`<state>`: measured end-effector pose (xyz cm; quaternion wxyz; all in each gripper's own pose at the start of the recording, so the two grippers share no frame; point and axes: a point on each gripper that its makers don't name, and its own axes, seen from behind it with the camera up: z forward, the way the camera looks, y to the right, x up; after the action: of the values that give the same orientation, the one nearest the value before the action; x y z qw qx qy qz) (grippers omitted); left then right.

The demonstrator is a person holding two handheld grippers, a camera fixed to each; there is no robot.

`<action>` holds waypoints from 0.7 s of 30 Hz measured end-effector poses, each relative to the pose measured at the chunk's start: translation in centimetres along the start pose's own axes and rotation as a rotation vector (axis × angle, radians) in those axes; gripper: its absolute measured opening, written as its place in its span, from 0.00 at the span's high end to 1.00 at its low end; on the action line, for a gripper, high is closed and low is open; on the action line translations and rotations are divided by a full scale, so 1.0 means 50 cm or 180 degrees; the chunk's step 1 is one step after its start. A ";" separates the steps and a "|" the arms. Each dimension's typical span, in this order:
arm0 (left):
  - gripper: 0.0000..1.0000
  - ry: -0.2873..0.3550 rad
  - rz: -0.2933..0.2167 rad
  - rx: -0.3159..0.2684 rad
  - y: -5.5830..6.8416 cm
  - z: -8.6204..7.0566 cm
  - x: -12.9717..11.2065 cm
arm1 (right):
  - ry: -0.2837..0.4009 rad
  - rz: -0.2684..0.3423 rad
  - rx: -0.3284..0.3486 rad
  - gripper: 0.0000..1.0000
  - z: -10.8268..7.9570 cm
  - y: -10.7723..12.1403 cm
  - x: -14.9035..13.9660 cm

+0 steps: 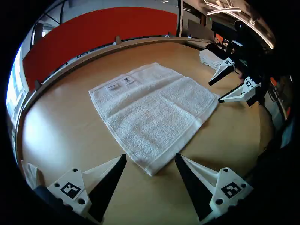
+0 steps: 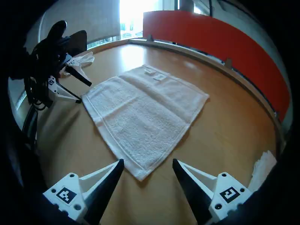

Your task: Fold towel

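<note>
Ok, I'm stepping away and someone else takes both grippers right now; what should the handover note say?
Left gripper: open, a corner of the towel between its fingers, not gripped.
Right gripper: open, the neighbouring corner between its fingers, not gripped.
Towel: spread flat on the table, labels face up near one edge.
Done: towel laid out, both grippers lined up at corners.
Left: close on both corners, carry them across to the opposite edge, then probably fold again.

Light wood table point(image 1: 56, 123), curved raised rim. Red partition panel point(image 1: 93, 33) right behind it. Bright window point(image 2: 137, 15) glare, ceiling strip lights point(image 1: 225, 10) on.
</note>
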<state>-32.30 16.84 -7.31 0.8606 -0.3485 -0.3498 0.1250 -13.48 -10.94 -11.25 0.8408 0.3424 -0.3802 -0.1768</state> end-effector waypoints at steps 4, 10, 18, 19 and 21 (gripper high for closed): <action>0.03 -0.0039 -0.0023 -0.0006 0.002 0.006 -0.009 | -0.0014 -0.0005 0.0007 0.00 0.005 0.001 -0.004; 0.03 -0.0054 -0.0020 -0.0009 0.002 0.011 -0.013 | -0.0049 -0.0030 0.0019 0.01 0.003 -0.002 -0.012; 0.04 -0.0077 0.0024 0.0030 0.002 0.011 -0.015 | -0.0048 -0.0019 0.0071 0.09 0.005 -0.008 -0.013; 0.04 -0.0082 0.0008 0.0036 0.002 0.011 -0.015 | -0.0045 -0.0026 0.0078 0.11 0.005 -0.009 -0.014; 0.05 -0.0089 -0.0018 0.0047 0.003 0.010 -0.016 | -0.0040 -0.0038 0.0090 0.16 0.005 -0.011 -0.014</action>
<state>-33.20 16.84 -7.56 0.8585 -0.3393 -0.3619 0.1301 -14.15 -11.05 -11.88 0.8324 0.3554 -0.3859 -0.1786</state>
